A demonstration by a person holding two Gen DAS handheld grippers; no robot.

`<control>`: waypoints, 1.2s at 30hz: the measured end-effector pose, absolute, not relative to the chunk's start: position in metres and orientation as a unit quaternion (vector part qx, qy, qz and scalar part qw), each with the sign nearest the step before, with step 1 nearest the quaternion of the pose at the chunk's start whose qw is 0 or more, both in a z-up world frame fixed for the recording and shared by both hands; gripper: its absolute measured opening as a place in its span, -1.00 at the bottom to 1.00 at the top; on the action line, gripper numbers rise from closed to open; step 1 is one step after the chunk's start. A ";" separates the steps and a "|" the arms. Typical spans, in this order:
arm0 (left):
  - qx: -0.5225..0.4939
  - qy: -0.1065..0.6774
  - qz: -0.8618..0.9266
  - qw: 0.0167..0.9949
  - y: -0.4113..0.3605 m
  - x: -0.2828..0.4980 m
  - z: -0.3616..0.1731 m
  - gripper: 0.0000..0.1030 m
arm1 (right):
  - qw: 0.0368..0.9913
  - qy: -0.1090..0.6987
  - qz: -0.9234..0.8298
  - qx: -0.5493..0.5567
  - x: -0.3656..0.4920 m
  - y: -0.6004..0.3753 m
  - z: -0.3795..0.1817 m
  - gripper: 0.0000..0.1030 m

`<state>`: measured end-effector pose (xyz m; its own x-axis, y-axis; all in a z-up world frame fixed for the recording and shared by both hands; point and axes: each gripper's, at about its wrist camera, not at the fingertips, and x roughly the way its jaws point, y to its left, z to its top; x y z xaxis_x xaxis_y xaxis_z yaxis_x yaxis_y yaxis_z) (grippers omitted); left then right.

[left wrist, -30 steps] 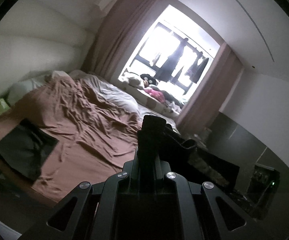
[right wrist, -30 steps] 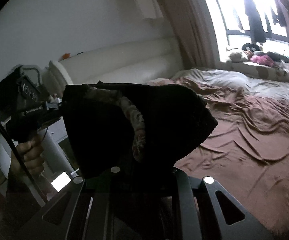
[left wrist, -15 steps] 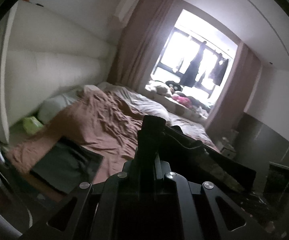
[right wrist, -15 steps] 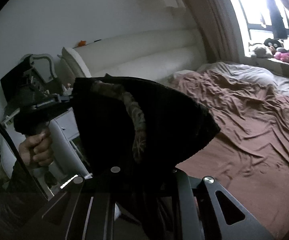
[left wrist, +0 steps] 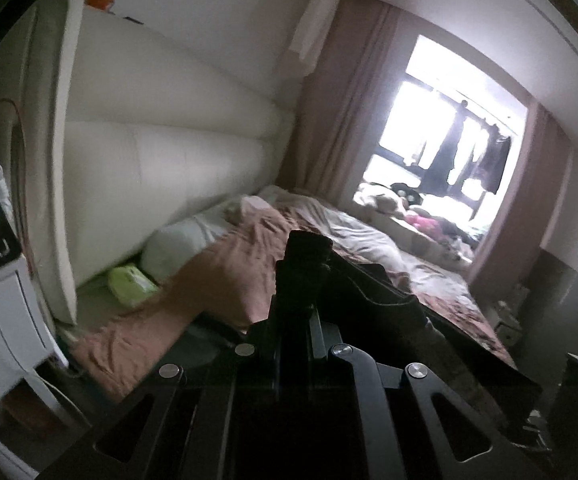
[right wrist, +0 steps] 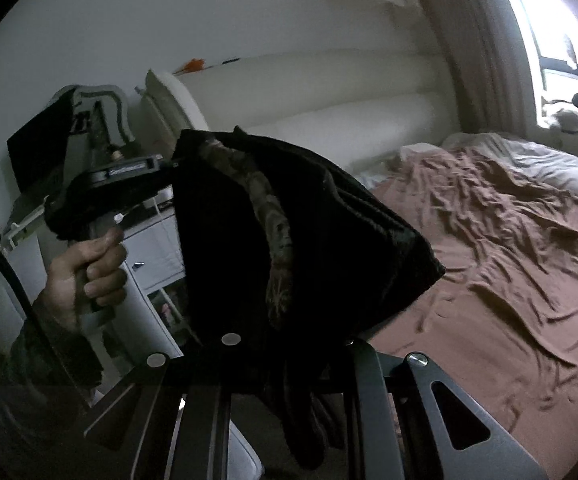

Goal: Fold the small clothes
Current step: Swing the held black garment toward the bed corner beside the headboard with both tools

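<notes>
Dark garment hung stretched between both grippers above the bed's near edge. Left gripper and right gripper each clamped its cloth.

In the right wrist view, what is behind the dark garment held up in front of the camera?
The black garment with a patterned band hides the right claw's tips. Beside it show the left claw, the white padded headboard and the rumpled brown bedsheet.

A rumpled brown bedsheet lies below a white padded headboard.

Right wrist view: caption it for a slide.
Both grippers hold a dark garment stretched in the air beside the brown-sheeted bed.
</notes>
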<state>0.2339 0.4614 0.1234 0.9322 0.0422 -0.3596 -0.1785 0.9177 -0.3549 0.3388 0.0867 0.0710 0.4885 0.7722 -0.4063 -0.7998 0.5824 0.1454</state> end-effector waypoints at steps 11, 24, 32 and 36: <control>-0.188 0.199 0.126 0.954 0.528 0.258 0.106 -0.84 | 0.824 0.251 0.505 -0.055 0.405 0.174 0.055 -0.79; -0.207 0.240 0.139 0.938 0.576 0.349 0.049 -0.84 | 0.822 0.284 0.489 -0.066 0.502 0.247 0.025 -0.80; -0.217 0.260 0.134 0.931 0.587 0.419 0.008 -0.84 | 0.832 0.306 0.460 -0.058 0.555 0.268 0.005 -0.79; -0.210 0.280 0.133 0.927 0.591 0.452 -0.013 -0.84 | 0.833 0.318 0.449 -0.054 0.584 0.275 -0.009 -0.79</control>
